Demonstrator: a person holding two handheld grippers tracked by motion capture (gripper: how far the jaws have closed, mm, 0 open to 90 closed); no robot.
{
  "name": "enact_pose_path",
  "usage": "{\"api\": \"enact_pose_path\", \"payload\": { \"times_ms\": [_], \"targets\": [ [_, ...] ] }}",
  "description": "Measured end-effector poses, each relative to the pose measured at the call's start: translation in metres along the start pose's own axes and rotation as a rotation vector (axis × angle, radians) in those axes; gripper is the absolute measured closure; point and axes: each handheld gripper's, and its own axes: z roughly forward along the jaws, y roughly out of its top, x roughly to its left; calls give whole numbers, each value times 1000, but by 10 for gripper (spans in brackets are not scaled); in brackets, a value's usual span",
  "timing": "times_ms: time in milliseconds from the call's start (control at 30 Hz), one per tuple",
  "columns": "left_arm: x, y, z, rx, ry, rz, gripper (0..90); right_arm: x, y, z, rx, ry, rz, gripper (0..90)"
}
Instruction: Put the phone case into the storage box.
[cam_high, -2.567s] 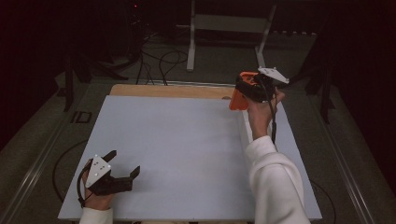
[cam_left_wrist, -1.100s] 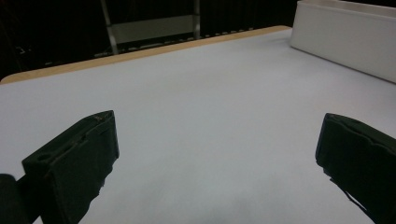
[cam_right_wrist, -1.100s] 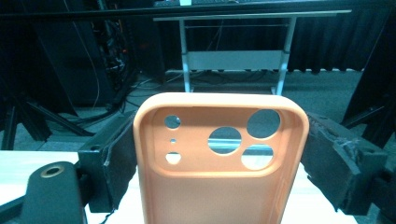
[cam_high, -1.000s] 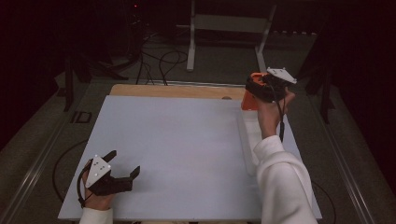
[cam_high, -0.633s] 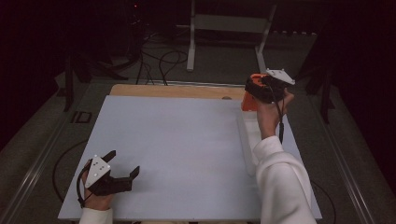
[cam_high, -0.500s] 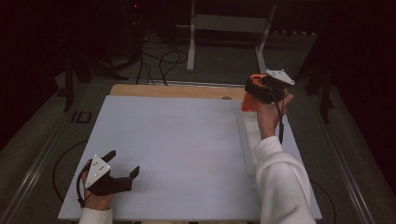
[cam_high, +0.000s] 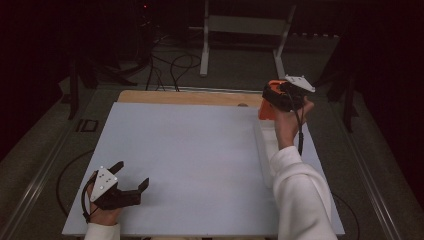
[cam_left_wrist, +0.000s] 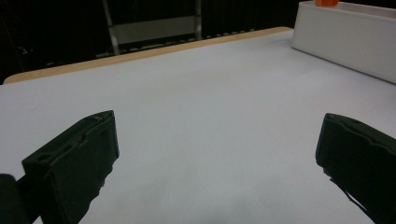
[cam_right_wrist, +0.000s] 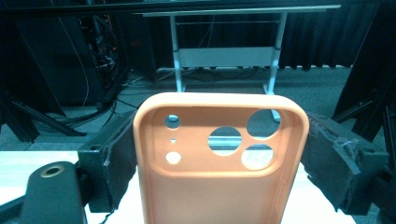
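Note:
An orange phone case (cam_right_wrist: 219, 186) with camera cut-outs stands upright between the jaws of my right gripper (cam_right_wrist: 222, 140), its inner side facing the camera, and both pads press on its side edges. In the high view that gripper (cam_high: 276, 97) holds the phone case (cam_high: 264, 111) above the table's far right corner. My left gripper (cam_high: 132, 174) rests at the near left of the white table top (cam_high: 190, 150). Its jaws stand wide apart in the left gripper view (cam_left_wrist: 219, 140), with nothing between them.
A long white tray (cam_left_wrist: 345, 42) lies along the right side of the table (cam_high: 264, 150), with something orange (cam_left_wrist: 326, 3) at its far end. A wooden strip (cam_high: 190, 97) borders the table's far edge. Beyond it stand a metal stand (cam_high: 240, 25) and floor cables (cam_high: 175, 62).
Since the earliest frame my right gripper has shifted a little to the right with the case. Over the last second nothing has moved. The left gripper has stayed put.

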Motion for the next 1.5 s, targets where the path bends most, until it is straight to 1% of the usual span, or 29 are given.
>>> {"api": "enact_pose_path", "payload": {
  "times_ms": [667,1033,1500],
  "targets": [
    [0,0,0,1,0,-2,1,-7,-8,4,15,-18,3,167],
    [0,0,0,1,0,-2,1,-9,-20,11,44,-26,10,166],
    [1,-1,0,-1,0,-4,1,-7,-37,21,85,-32,-9,164]
  ]
}}
